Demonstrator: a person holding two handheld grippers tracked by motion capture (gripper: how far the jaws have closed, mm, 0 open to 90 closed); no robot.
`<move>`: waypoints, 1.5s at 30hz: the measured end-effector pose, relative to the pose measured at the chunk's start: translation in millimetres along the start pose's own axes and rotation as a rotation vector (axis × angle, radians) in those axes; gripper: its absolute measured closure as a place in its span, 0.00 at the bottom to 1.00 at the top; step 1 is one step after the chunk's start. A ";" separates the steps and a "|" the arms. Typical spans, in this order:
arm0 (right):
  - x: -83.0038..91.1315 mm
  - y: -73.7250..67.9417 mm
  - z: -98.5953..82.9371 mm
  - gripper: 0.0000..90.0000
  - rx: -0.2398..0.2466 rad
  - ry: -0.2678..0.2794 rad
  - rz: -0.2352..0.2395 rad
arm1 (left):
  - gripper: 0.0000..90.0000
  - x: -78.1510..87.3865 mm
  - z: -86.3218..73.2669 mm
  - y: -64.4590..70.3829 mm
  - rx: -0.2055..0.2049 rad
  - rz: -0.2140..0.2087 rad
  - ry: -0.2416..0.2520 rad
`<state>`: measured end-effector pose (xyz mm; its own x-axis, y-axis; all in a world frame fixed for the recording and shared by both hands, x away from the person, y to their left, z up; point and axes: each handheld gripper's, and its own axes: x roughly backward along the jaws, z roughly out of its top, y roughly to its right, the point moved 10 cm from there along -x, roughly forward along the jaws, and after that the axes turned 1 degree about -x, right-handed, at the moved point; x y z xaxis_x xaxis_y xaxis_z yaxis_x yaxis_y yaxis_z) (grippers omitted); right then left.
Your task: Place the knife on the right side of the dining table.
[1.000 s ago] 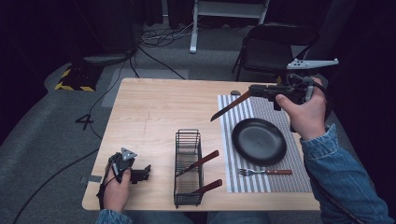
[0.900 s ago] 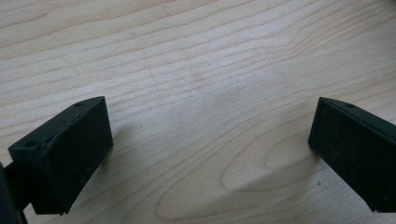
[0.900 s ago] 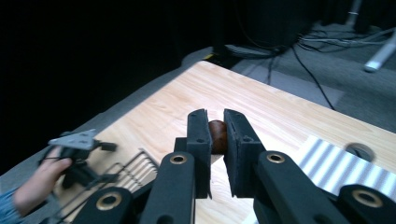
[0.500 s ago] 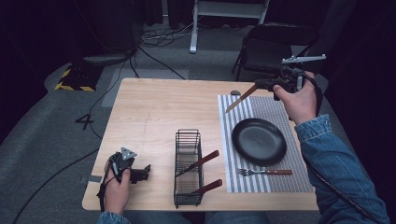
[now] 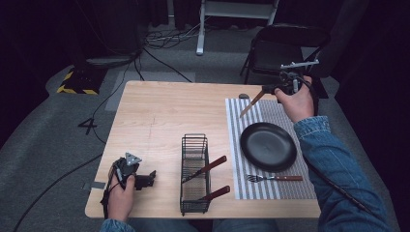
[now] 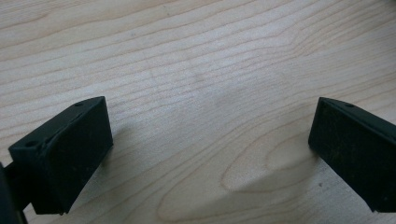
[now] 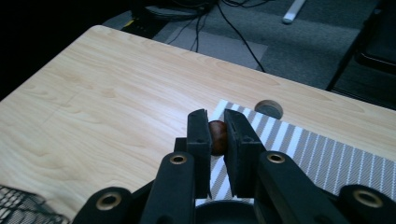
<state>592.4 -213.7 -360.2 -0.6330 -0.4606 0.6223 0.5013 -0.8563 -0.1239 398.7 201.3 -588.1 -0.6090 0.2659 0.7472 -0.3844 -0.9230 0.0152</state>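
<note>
My right gripper (image 5: 267,88) hovers above the far end of the striped placemat (image 5: 278,113), shut on a wooden-handled utensil (image 5: 250,102) that slants down and to the left from it. In the right gripper view the brown handle (image 7: 218,136) sits pinched between the two nearly closed jaws of the right gripper (image 7: 216,114). My left gripper (image 5: 146,180) rests on the table near its front left corner. Seen in its own view, the left gripper (image 6: 210,135) is open, jaws wide apart over bare wood.
A black plate (image 5: 268,146) and a fork (image 5: 275,178) lie on the placemat. A wire rack (image 5: 194,137) at the front middle holds two wooden-handled utensils (image 5: 205,168). A small round cap (image 5: 244,95) sits by the mat's far corner. A chair (image 5: 285,43) stands beyond the table.
The right hand has carried the utensil a little farther from the person, toward the table's far edge. The left gripper has stayed put.
</note>
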 end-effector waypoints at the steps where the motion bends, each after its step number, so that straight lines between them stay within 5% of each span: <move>1: -2.2 2.7 -0.6 0.91 -0.001 0.002 -0.007 | 0.00 0.0 0.0 0.0 0.000 0.000 0.000; 10: -16.9 17.7 -12.2 0.90 -0.057 -0.012 -0.019 | 0.00 0.0 0.0 0.0 0.000 0.000 0.000; 25: -24.8 29.0 -18.0 0.90 -0.082 0.005 -0.046 | 0.00 0.0 0.0 0.0 0.000 0.000 0.000; 45: -25.9 88.2 -45.4 0.79 -0.174 -0.020 -0.215 | 0.00 -0.1 0.1 -0.1 -0.001 0.000 0.000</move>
<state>626.3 -287.9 -422.3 -0.7010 -0.2603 0.6640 0.2463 -0.9621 -0.1172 398.9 201.4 -588.0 -0.6094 0.2659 0.7470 -0.3852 -0.9227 0.0142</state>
